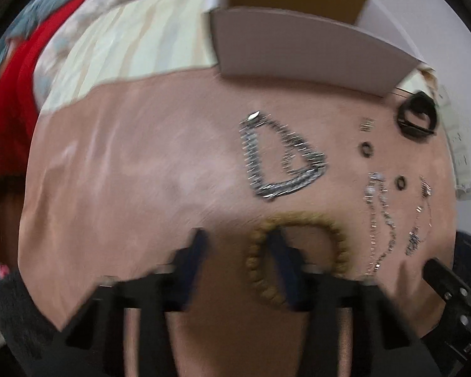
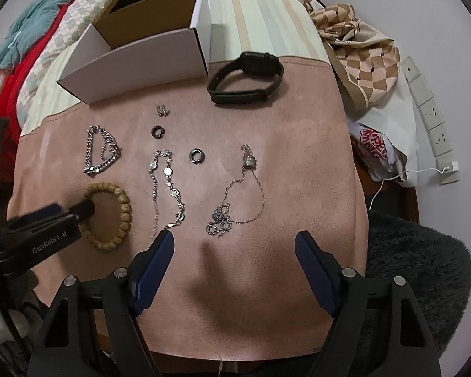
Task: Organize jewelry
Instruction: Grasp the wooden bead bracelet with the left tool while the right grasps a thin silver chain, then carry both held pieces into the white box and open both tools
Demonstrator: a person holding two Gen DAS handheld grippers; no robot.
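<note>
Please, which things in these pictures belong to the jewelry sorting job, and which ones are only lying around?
Belonging to the job:
- wooden bead bracelet, one left gripper finger inside its ring
- silver chain bracelet
- disc necklace
- thin pendant necklace
- two dark rings
- black watch
- open white box

Only lying around:
- checkered cloth
- wall sockets
- white cable

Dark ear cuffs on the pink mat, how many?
2. One dark ear cuff sits below the small silver ring; the other lies right of the disc-link chain. None visibly hidden.
</note>
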